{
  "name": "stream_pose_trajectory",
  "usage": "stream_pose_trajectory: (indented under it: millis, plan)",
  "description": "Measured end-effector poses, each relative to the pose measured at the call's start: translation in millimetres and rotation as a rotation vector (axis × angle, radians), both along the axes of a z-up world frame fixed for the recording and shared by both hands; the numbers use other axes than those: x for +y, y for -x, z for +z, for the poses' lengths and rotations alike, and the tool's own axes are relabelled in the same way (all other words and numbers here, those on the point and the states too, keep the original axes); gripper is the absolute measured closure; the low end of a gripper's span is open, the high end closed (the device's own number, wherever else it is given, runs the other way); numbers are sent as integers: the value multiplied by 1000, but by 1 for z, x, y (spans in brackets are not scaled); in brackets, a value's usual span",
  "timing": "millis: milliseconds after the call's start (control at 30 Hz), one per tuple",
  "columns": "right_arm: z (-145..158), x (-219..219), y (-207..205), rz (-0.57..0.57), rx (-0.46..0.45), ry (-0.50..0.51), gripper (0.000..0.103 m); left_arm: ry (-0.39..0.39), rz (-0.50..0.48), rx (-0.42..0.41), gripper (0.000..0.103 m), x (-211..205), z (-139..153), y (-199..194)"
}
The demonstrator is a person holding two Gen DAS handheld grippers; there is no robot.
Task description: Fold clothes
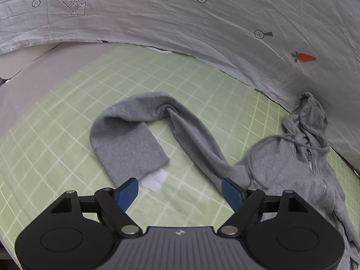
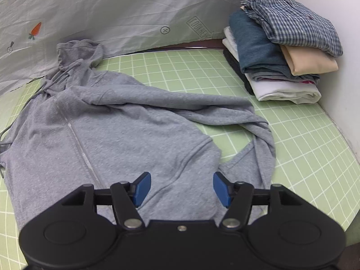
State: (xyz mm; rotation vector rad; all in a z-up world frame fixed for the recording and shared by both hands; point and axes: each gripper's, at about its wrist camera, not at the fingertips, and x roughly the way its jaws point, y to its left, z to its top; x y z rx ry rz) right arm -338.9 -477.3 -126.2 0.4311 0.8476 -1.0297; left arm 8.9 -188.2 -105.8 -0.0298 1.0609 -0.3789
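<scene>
Straight ahead of the left gripper (image 1: 180,192), a grey zip hoodie (image 1: 292,157) lies on a green mat with a white grid (image 1: 67,123). Its body sits off to the right of the claw, the hood (image 1: 310,110) bunched up far ahead on that side with the drawstring trailing loose. One long sleeve (image 1: 139,130) runs from the body up past the right finger, arches over well ahead, and doubles back down so the cuff end lies just ahead of the left blue pad (image 1: 128,191). A small white tag (image 1: 155,180) pokes out of that cuff, between the two fingers and just beyond them. The jaws are spread wide with nothing pinched; bare mat shows between them. A wrinkled pale sheet printed with arrows and a small carrot (image 1: 303,57) hangs along the far side.

Seen from the right gripper (image 2: 182,189), the same hoodie fills the ground ahead and to the left, front up, its zipper (image 2: 74,135) running diagonally away on the left. The other sleeve (image 2: 258,130) curls out to the right and back toward the claw. The jaws stand apart over the lower part of the body, with cloth visible between the pads but not clamped. Far ahead on the right, a stack of folded clothes (image 2: 281,51) sits on the mat near a white wall, a checked shirt on top. Nothing lies between the claw and the garment.
</scene>
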Motion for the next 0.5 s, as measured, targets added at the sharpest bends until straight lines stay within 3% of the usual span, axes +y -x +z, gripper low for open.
stream_pose_trajectory:
  millis: [300,500]
  plan:
    - [-39,-84,74,-127,15,-111,35,-35,-126,216,21,-53,-57,129]
    - [-58,-128,98,-48,-39,-170,40,-76,-120,289,21,-71,-72,165]
